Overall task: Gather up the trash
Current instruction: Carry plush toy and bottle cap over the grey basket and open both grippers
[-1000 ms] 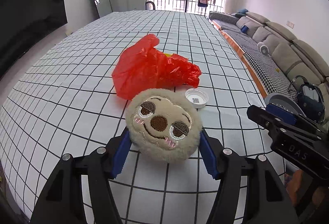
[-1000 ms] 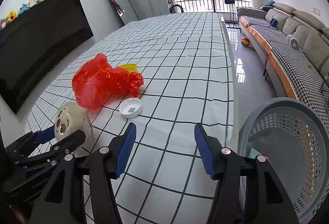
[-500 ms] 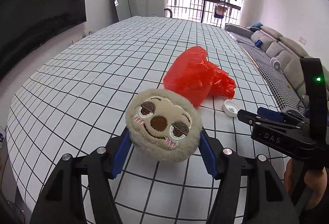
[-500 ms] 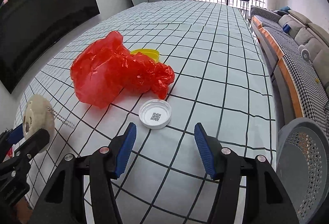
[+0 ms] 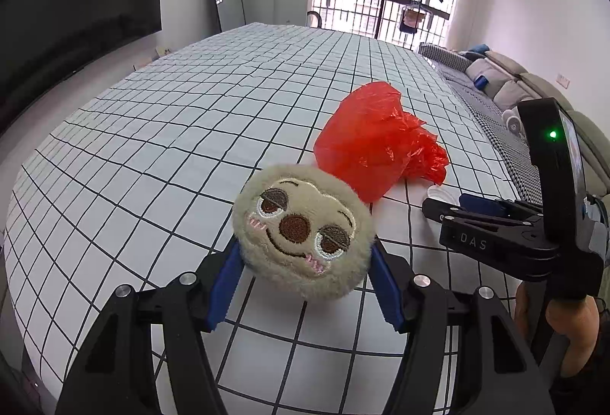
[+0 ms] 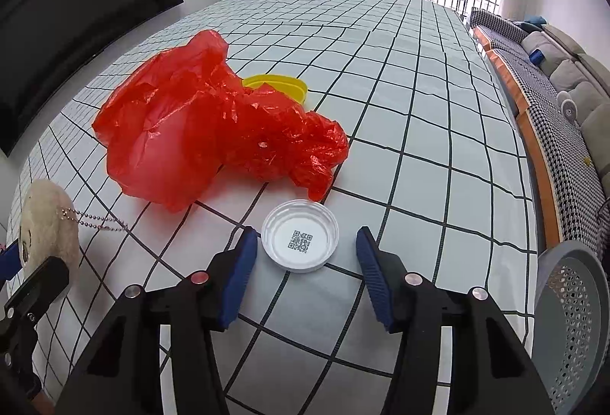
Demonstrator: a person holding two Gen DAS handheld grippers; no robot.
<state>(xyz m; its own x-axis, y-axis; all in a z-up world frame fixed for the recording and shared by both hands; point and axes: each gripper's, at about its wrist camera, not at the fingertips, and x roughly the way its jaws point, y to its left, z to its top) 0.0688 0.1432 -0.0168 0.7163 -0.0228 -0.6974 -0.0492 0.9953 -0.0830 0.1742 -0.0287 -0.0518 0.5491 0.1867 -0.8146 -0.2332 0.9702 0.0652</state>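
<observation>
The right gripper [image 6: 305,264] stands over the checked tablecloth [image 6: 438,148], its jaws just closing about a white lid [image 6: 300,240] that lies between the blue pads, not yet touched by either. Just beyond the lid lies a crumpled red plastic bag [image 6: 206,125], with a yellow lid [image 6: 282,87] partly hidden behind it. At far left a plush toy [image 6: 45,228] with a bead chain [image 6: 95,222] sits against a black gripper part, and a grey perforated basket [image 6: 572,319] stands off the table's right edge.

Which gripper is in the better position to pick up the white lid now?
Right. The right gripper already straddles the white lid, closing; the left gripper holds the plush toy.
</observation>
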